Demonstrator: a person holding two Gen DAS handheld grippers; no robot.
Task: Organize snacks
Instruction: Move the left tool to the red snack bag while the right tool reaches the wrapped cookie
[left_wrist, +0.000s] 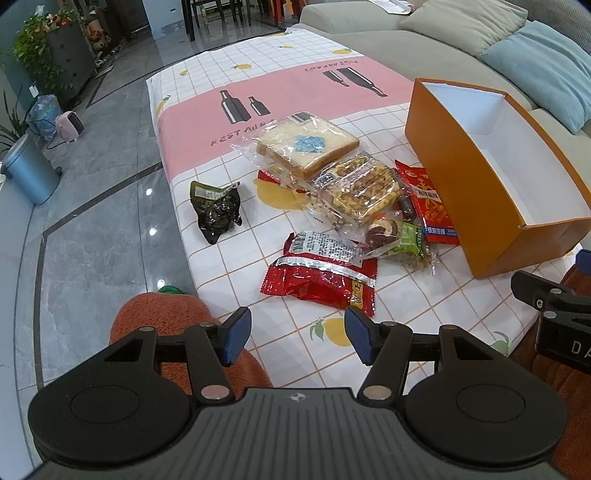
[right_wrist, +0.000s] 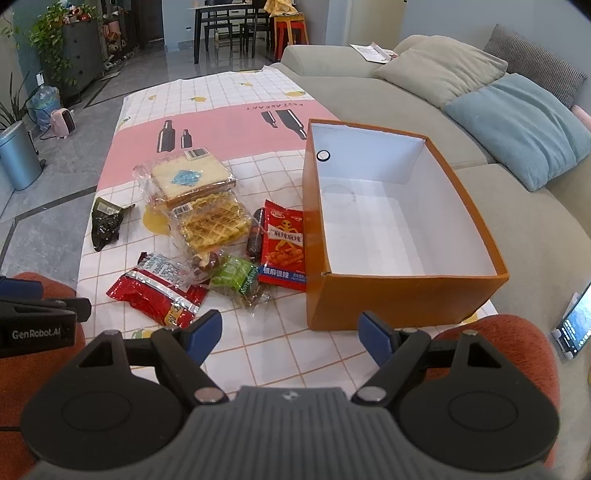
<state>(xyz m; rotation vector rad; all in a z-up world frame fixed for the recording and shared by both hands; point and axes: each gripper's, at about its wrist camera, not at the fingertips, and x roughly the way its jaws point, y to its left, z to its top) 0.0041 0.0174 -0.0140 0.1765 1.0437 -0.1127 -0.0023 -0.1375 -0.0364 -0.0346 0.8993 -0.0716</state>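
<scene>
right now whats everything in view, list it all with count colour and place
orange box: 1, orange outside, white inside, empty, right side of table
bread pack: 1, clear wrap, behind the pile
waffle pack: 1, clear, yellow inside, mid pile
red foil pack: 1, nearest the grippers
red spicy snack bag: 1, against the box
green pack: 1, front of pile
dark green pack: 1, alone, left
tablecloth: 1, white grid, pink band
sofa: 1, beige, behind
left gripper: open, empty
right gripper: open, empty
</scene>
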